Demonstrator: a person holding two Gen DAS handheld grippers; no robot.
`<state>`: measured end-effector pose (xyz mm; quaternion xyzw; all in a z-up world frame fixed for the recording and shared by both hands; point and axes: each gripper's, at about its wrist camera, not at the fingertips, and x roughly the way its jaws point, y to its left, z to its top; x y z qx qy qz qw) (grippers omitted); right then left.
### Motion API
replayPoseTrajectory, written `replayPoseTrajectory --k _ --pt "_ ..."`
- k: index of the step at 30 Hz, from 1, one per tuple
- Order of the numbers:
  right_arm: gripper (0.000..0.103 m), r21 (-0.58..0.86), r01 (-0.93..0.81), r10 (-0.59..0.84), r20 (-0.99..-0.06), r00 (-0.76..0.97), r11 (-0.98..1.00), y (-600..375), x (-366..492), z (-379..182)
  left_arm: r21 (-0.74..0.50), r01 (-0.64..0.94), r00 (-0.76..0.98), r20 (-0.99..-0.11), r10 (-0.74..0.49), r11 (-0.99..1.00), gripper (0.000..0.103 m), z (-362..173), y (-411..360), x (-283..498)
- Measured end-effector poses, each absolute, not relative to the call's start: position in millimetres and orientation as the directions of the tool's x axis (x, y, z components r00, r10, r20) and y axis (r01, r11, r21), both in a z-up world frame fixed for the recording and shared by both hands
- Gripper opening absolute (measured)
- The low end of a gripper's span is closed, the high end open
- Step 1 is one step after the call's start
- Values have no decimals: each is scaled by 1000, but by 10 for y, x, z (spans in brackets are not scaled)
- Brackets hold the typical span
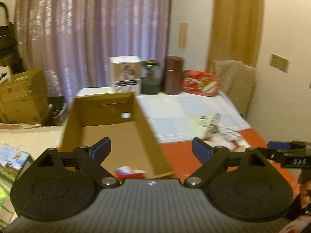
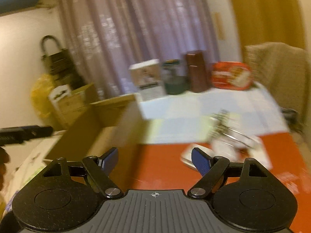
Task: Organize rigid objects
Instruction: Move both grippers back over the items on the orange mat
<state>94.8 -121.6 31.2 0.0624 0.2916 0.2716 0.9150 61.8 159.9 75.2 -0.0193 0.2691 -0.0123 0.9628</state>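
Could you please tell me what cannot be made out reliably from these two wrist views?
- Red-and-white item in the open cardboard box: left wrist view, mostly hidden behind the left claw body.
- Print on the white carton and red oval tin: too blurred.
- Clutter on the red table: right wrist view, motion-smeared beyond the right claw.

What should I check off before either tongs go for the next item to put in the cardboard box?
1. Left tongs open and empty: ok, blue pads spread, nothing between them.
2. Right tongs open and empty: ok.
3. Cardboard box open on top with room: ok, only a small red and white item shows at its near end.
4. Candidates in sight: ok, white carton, green jar, brown canister and red tin stand along the table's far edge.
5. Clutter on the table right of the box identified: cannot tell, too blurred.
6. View steady: not ok, right wrist view is motion-blurred.
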Motion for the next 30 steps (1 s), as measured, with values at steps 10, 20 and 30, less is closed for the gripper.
replayPoseTrajectory --k 10,20,30 --pt "79 255 -282 379 -545 748 925 -2143 856 17 -35 177 814 -556 -167 984 87 370 580 927" --pt "79 176 -303 348 -570 744 937 -2317 1080 -213 3 202 782 -602 -160 979 87 -379 233 1328" --pt "79 57 -436 381 -597 706 898 -2075 1532 -495 35 222 776 -611 -155 974 87 -804 202 1701"
